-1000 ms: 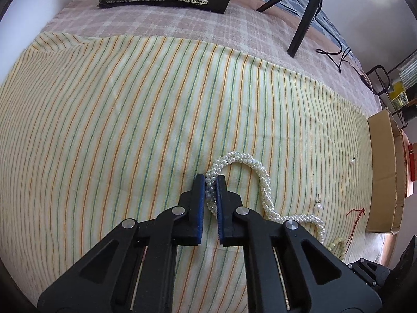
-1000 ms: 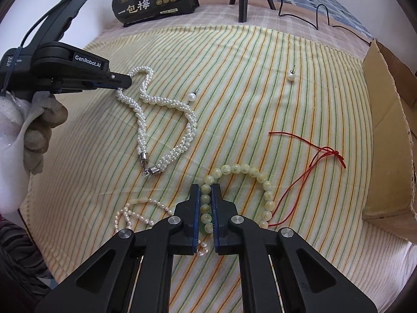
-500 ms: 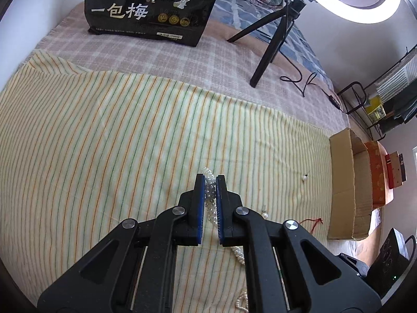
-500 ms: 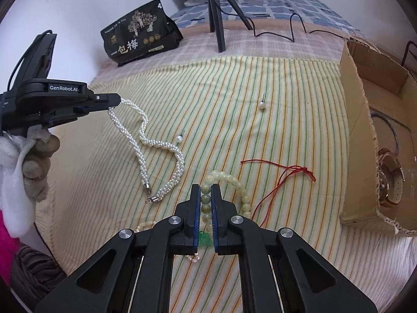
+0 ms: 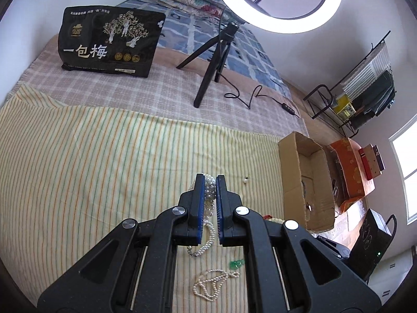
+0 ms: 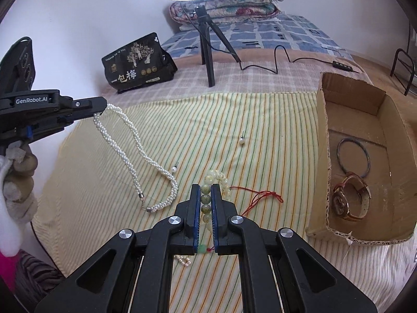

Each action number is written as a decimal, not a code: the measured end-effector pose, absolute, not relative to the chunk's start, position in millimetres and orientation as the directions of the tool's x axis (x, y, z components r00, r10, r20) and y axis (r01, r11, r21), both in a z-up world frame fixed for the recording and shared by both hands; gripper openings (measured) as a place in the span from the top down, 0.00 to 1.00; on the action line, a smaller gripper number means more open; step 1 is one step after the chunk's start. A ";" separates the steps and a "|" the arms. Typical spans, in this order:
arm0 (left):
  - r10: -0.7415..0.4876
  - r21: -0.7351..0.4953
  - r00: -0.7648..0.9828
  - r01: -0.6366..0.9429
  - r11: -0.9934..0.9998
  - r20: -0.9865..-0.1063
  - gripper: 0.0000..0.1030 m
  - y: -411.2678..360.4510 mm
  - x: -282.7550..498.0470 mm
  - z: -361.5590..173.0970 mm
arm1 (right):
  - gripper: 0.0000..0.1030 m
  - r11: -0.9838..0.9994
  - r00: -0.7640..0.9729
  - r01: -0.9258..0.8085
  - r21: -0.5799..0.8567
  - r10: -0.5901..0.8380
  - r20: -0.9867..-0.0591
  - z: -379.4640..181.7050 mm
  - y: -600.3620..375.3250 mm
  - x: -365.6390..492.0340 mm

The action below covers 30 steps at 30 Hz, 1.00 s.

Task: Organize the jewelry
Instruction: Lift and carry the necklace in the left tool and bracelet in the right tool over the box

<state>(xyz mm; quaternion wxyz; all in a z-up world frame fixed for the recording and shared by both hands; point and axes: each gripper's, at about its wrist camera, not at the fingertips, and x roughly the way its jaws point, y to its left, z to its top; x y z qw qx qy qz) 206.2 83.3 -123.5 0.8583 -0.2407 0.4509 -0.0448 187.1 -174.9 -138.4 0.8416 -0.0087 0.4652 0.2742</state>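
Note:
My left gripper (image 5: 209,182) is shut on the twisted pearl necklace (image 5: 208,195) and holds one end up; in the right wrist view the left gripper (image 6: 100,105) shows at the left with the necklace (image 6: 135,143) trailing down onto the striped cloth (image 6: 260,130). My right gripper (image 6: 206,193) is shut on the pale green bead bracelet (image 6: 206,198), lifted off the cloth, its red cord (image 6: 258,198) trailing right. The open cardboard box (image 6: 322,161) at the right holds a watch (image 6: 349,200) and a bangle (image 6: 353,156).
A pearl stud (image 6: 242,140) and a second stud (image 6: 174,168) lie on the cloth. A small pearl strand (image 5: 211,284) lies near the front edge. A black bag (image 6: 138,67) and a ring-light tripod (image 6: 208,52) stand behind.
Both grippers have risen and tilted up. The pearl necklace's held end is lifted off the cloth, and the bead bracelet has come up with the right gripper.

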 end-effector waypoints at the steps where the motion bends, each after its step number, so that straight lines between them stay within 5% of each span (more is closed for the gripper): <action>1: -0.303 -0.461 0.594 -0.130 0.878 -0.745 0.94 80.4 205.4 -119.3 | 0.94 0.851 0.423 -0.466 0.243 0.456 -0.783 -135.6 -176.5 187.5; 30: -0.406 -0.467 0.653 0.089 0.880 -0.639 0.94 5.8 202.2 -46.7 | 0.94 0.899 0.585 -0.329 0.289 0.434 -0.685 -79.4 -264.4 203.7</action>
